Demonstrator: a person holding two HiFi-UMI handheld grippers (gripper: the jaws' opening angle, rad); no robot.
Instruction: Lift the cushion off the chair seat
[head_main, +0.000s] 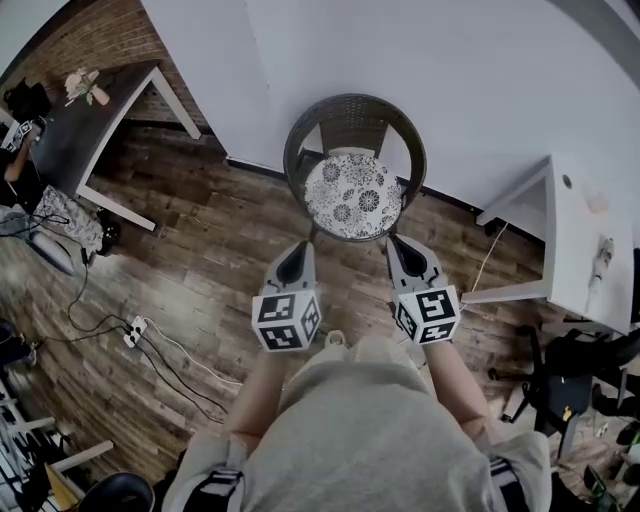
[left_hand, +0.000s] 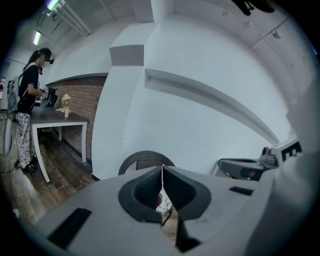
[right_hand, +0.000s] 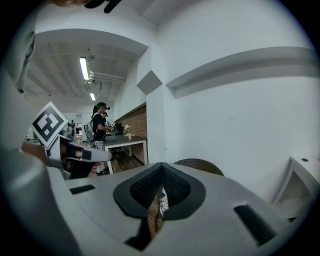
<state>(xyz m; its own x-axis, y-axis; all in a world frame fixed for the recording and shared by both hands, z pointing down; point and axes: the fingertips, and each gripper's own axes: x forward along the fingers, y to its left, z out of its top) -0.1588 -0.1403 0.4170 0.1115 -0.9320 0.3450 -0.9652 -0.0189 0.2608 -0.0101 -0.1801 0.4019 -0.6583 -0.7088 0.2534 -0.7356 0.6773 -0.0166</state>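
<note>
Left gripper (head_main: 299, 247) and right gripper (head_main: 396, 243), both closed and empty, hang near the cushion (head_main: 352, 195) front edge.

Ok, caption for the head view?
Left claw and right claw, shut, facing the wicker chair, patterned cushion on its seat.

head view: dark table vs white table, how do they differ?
Colour: the dark table has a near-black top on white legs; the white table is white all over.
Place: the dark table stands left, by the brick wall; the white table right, by the white wall.
Load: the dark table bears flowers; the white table has no flowers.
Both are rectangular and flank the chair.
</note>
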